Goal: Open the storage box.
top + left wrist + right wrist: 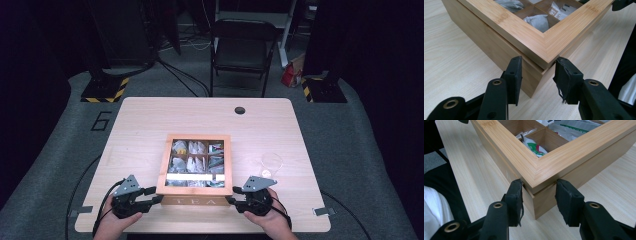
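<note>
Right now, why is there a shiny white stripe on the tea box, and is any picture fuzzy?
High view: lamp glare makes a white stripe across the tea box lid window, and the room behind the table is dark. Left gripper view: the box corner is sharp, the nearest jaw parts a little soft. Right gripper view: evenly lit and clear, with soft shadows under the box.

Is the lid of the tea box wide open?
No, the tea box has its windowed lid lying flat on the base.

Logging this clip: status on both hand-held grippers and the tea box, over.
Left hand-held gripper and right hand-held gripper each clamp a near corner of the tea box. Lid down, box on the table. Nothing in the way.
</note>
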Available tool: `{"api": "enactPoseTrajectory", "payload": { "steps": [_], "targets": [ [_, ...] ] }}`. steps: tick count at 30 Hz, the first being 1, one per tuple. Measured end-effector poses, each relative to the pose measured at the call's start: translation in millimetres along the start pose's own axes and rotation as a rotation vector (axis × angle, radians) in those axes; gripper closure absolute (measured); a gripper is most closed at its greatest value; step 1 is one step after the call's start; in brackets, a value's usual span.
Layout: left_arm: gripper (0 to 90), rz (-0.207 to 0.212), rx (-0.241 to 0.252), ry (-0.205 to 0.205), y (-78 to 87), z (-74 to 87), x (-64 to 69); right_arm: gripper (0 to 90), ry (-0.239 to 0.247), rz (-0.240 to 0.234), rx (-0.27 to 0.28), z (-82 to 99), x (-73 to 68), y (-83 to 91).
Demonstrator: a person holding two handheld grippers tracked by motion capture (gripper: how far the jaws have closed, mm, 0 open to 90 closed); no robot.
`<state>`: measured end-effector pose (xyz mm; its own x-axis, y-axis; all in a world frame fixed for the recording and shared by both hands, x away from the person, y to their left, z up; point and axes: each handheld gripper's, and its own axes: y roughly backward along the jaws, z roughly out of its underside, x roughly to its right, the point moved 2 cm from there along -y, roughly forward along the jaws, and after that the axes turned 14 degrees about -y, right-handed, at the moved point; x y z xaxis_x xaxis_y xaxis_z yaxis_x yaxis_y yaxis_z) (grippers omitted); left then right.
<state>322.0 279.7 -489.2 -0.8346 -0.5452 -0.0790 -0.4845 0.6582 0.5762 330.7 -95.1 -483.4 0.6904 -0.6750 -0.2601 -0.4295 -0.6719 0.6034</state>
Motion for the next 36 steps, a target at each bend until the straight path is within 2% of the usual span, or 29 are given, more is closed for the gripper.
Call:
{"api": "enactPoseTrajectory", "payload": {
  "steps": [3,5,8,10,13,16,17,19,23,25,27,35,36],
  "targets": [
    [57.4,0.005,-0.010,-0.003,0.8,-0.7,0.9,56.5,0.000,0.000,-0.001,0.0,0.0,-0.2],
    [57.5,-0.012,-0.006,-0.011,0.3,-1.4,2.0,56.6,0.000,0.001,-0.001,-0.1,-0.1,-0.2],
    [57.6,-0.001,-0.015,-0.009,1.3,-3.2,3.4,56.7,-0.004,0.004,0.001,0.0,-0.6,-0.3],
    [57.6,-0.018,-0.015,-0.026,1.0,-4.4,3.2,57.0,0.004,0.005,-0.002,-0.8,-0.8,0.0],
    [57.7,-0.020,-0.012,-0.027,1.3,-6.6,4.2,57.3,0.001,0.000,-0.001,-2.1,-1.9,0.8],
    [57.4,-0.013,-0.007,-0.012,2.5,-10.4,3.7,57.2,-0.010,-0.004,0.003,-5.8,-2.0,1.7],
    [57.3,0.001,-0.011,-0.012,3.6,-11.1,2.7,57.2,-0.021,-0.003,0.008,-6.3,-3.0,1.9],
    [57.3,-0.003,0.009,0.000,4.4,-12.7,1.8,57.1,-0.014,-0.005,0.008,-7.6,-2.8,2.5],
    [57.3,0.003,0.011,0.005,8.4,-17.7,0.6,57.0,-0.014,-0.002,0.015,-12.4,-3.8,5.7],
    [57.2,-0.010,0.017,0.002,9.8,-21.0,0.0,56.9,-0.026,0.002,0.023,-15.0,-4.7,7.6],
    [57.1,-0.007,0.014,0.000,12.4,-24.3,-1.1,56.9,-0.031,-0.001,0.033,-17.2,-5.1,8.9],
    [55.2,-0.034,0.008,0.008,17.9,-38.1,-3.6,55.3,-0.023,0.007,0.066,-27.4,-5.6,14.4],
    [54.9,-0.037,0.005,-0.008,18.7,-39.1,-5.4,55.1,-0.032,0.014,0.068,-28.3,-6.2,15.1]
  ]
}}
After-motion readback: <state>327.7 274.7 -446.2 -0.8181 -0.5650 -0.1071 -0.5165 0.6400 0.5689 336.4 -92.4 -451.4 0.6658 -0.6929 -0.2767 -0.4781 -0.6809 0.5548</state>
